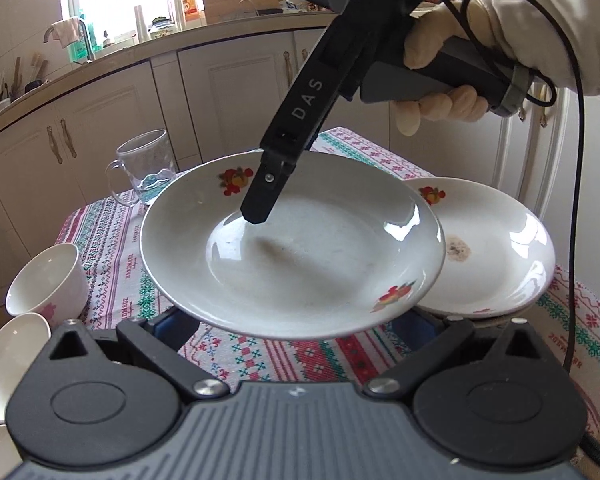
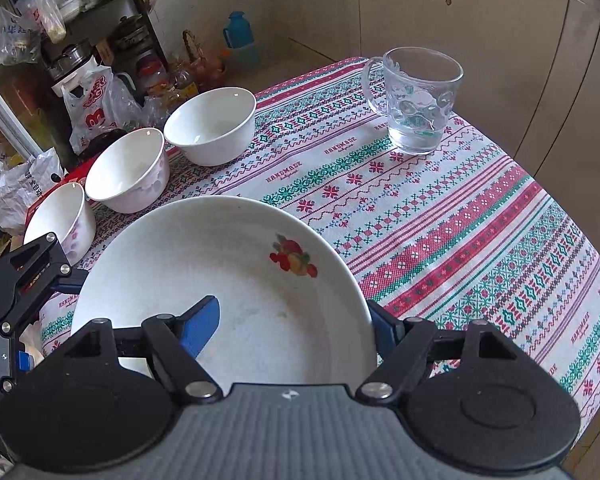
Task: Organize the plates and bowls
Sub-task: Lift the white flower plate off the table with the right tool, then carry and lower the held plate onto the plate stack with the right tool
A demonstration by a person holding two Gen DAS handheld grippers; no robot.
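Gripping the near rim of a white ceramic plate with fruit prints (image 2: 236,280), the right claw (image 2: 288,332) has one blue finger (image 2: 202,330) over the rim and the other beneath. That plate hangs above the patterned tablecloth on the table (image 2: 440,216), overlapping a second matching white plate (image 1: 496,248). Whether the left claw (image 1: 296,324) is parted or closed cannot be told. Three white bowls (image 2: 212,126) stand beside a clear glass mug (image 2: 418,100).
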